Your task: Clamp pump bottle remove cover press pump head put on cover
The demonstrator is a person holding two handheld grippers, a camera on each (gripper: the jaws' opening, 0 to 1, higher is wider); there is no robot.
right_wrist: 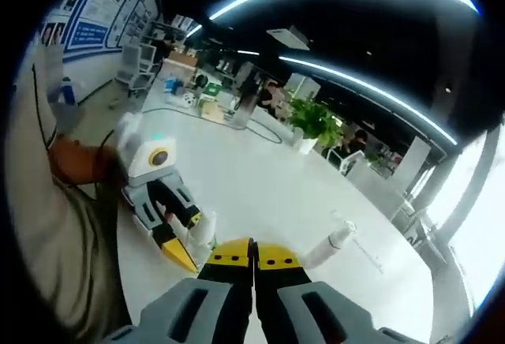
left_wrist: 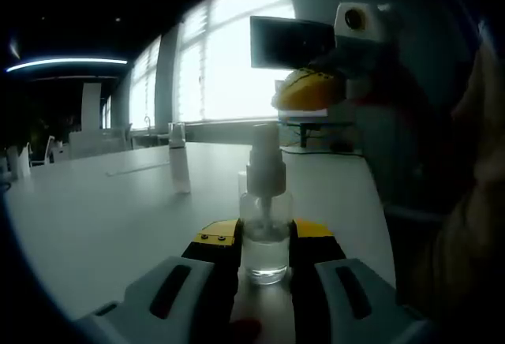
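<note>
A clear pump bottle (left_wrist: 265, 218) stands on the white table (left_wrist: 102, 218), and my left gripper (left_wrist: 264, 240) is shut on its lower body. Its white pump head (left_wrist: 265, 158) is bare. The clear cover (left_wrist: 180, 168) stands by itself on the table, farther off to the left. My right gripper (left_wrist: 309, 91) hangs above and slightly right of the pump head, apart from it. In the right gripper view, my right gripper (right_wrist: 254, 259) is shut with its yellow tips together and nothing between them. Below it are the left gripper (right_wrist: 185, 243), the bottle (right_wrist: 204, 230) and the cover (right_wrist: 328, 248).
A dark monitor (left_wrist: 288, 42) stands at the table's far edge before bright windows. A person's sleeve (right_wrist: 55, 226) is close on one side. A potted plant (right_wrist: 316, 123) and other desks lie beyond the long white table (right_wrist: 260, 178).
</note>
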